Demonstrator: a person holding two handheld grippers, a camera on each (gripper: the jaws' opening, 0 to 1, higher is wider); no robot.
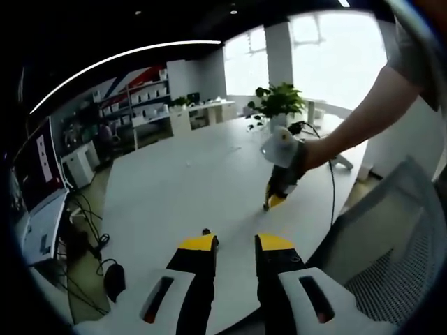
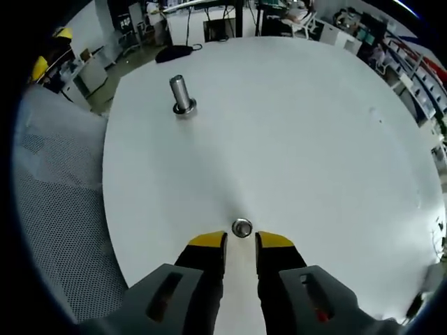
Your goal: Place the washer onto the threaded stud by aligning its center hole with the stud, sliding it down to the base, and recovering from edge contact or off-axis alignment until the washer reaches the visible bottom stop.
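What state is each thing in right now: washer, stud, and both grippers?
Washer: flat on the table, just ahead of the right gripper's fingertips, not gripped, not on the stud.
Stud: upright on its base, bare, far from the washer.
Right gripper: open, empty, fingers either side of the washer's near edge.
Left gripper: open, empty, held over the table.

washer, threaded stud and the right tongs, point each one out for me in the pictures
small round silver metal washer [image 2: 242, 228], right gripper view, on its ring, lying flat on the table.
upright grey metal threaded stud [image 2: 179, 91], right gripper view, on its shaft.
yellow-tipped right tongs [image 2: 241, 241], right gripper view, midway between the tips.
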